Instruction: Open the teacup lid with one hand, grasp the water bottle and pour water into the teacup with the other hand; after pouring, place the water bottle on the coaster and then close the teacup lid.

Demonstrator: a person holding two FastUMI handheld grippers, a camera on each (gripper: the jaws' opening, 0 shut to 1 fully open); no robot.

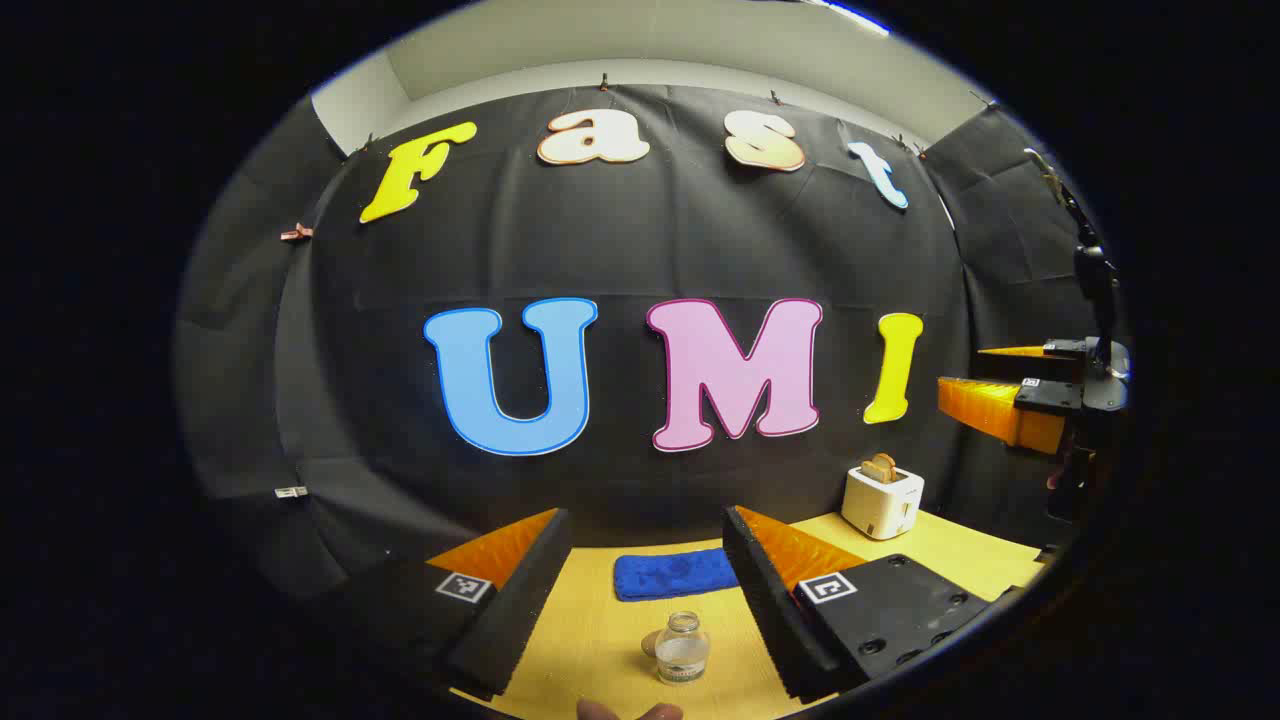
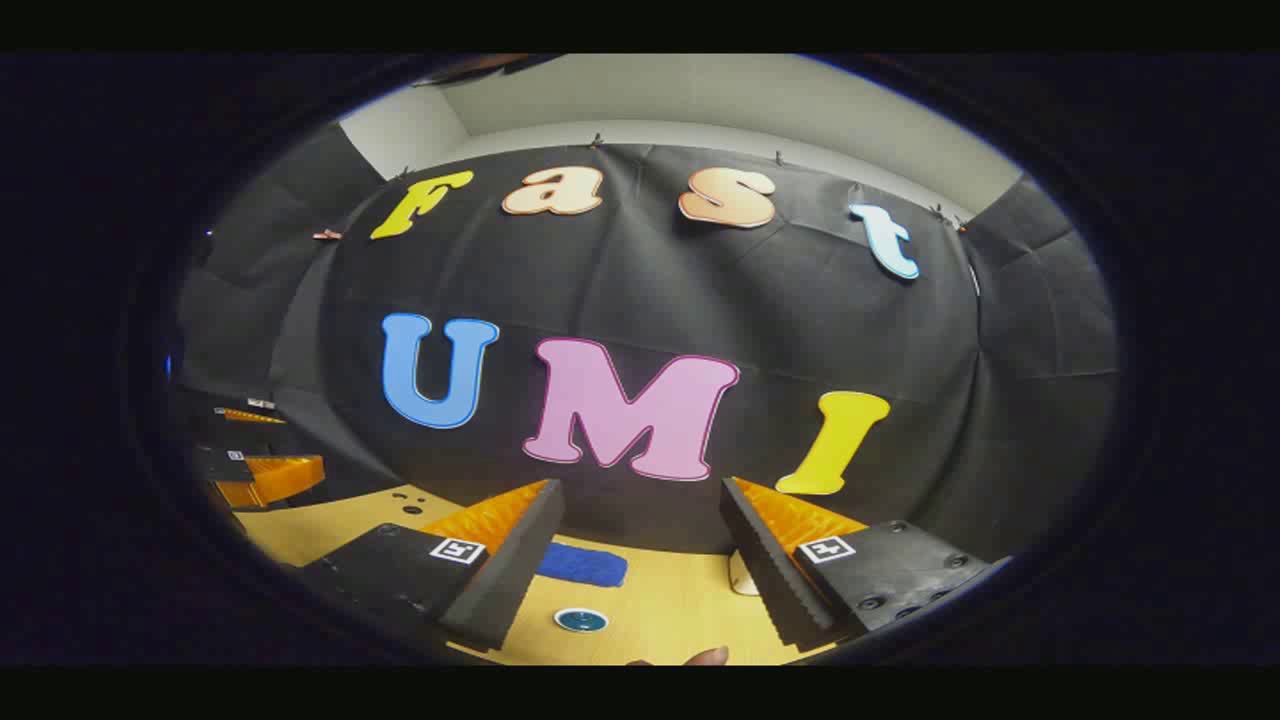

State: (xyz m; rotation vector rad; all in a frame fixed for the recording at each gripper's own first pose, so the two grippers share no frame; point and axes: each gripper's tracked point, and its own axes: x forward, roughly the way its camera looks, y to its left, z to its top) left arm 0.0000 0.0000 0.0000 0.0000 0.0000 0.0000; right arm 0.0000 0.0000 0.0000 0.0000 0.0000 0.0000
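On the yellow table (image 1: 600,630), seen from the left gripper view, a small clear water bottle (image 1: 683,648) stands upright near the front edge, between and just ahead of the left gripper (image 1: 648,600), whose jaws stand wide apart and hold nothing. A small round thing sits touching the bottle's left side; what it is cannot be told. Behind the bottle a folded blue cloth (image 1: 675,573) lies flat near the back wall. Farther right, a white toaster (image 1: 881,501) with a slice of bread (image 1: 879,467) in its slot stands toward the table's far corner. At the right edge of this view the right gripper (image 1: 985,385) hangs in the air above the table, well apart from the bottle.

From the right gripper view, the right gripper (image 2: 640,560) has its jaws wide and empty over the table. Between them a round blue coaster (image 2: 581,620) lies flat on the table, with the blue cloth just beyond it. A pale rounded thing, partly hidden behind the right finger, stands on the table. The left gripper shows at the left edge, raised above the table.
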